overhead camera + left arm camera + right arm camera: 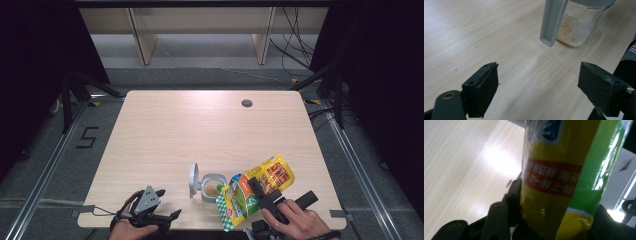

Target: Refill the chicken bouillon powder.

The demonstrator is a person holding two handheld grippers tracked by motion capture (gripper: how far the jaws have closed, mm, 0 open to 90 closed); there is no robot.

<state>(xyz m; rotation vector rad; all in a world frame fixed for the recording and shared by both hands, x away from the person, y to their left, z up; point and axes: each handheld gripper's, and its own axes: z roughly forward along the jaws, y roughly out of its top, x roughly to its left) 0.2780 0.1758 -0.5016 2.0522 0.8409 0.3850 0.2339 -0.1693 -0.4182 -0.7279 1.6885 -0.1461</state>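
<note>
Clamped between the jaws of the right gripper [263,196], the yellow-and-green seasoning pouch [252,190] is tilted with its lower end over the open jar [213,186] just beside that gripper. Soft, glossy film, light and likely slippery, it looks best gripped across its filled middle. On the desk [190,130], the plastic jar is rigid, its hinged lid [193,179] upright. Ahead of the jar, the left gripper [537,87] rests, jaws apart, empty.

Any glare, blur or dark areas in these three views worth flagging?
High view: sharp, table evenly lit, surroundings dark. Left gripper view: jar and flip lid slightly soft. Right gripper view: yellow-green seasoning pouch close and blurred, with glare on its green edge and a bright patch on the tabletop.
</note>
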